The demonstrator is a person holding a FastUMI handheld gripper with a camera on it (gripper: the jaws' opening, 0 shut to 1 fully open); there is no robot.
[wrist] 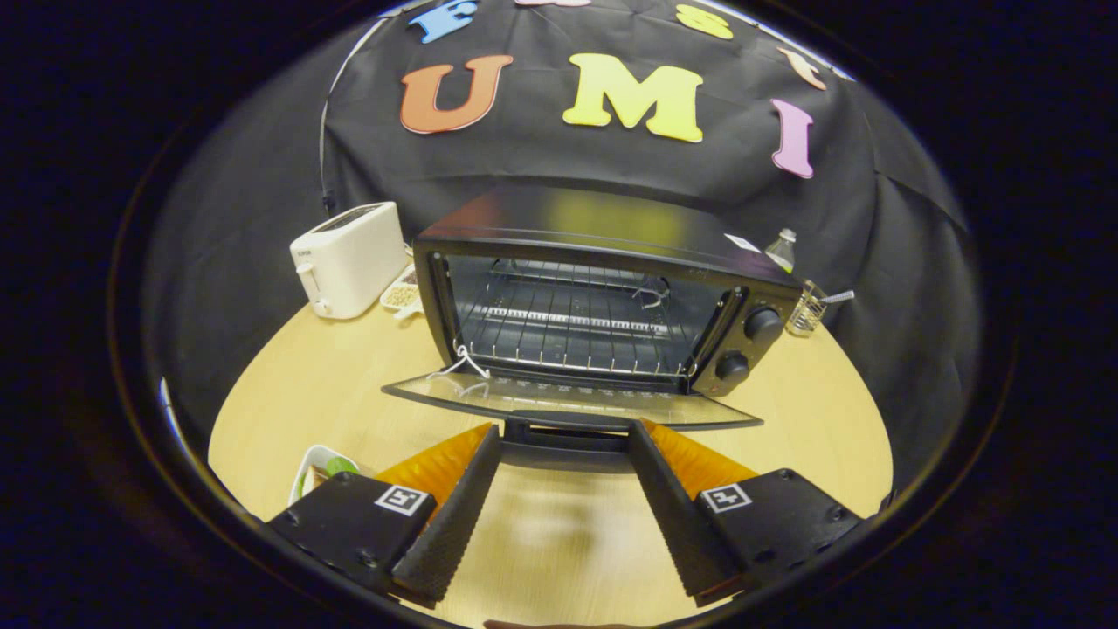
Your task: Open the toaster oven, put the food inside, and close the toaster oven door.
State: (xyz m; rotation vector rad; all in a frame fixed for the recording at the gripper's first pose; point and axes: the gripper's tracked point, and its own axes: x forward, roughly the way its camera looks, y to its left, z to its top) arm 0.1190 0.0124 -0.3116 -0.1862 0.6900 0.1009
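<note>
A white dish (contents unclear) sits half hidden behind the gripper's left finger.

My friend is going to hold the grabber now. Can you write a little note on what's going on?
Gripper: open, holding nothing, fingers spread either side of the door handle.
Toaster oven: door is folded down open, rack is bare.
Dish: on the table beside the left finger, with something green in it, likely the food.
Done: opening.
Left: load the food, close the door.
</note>
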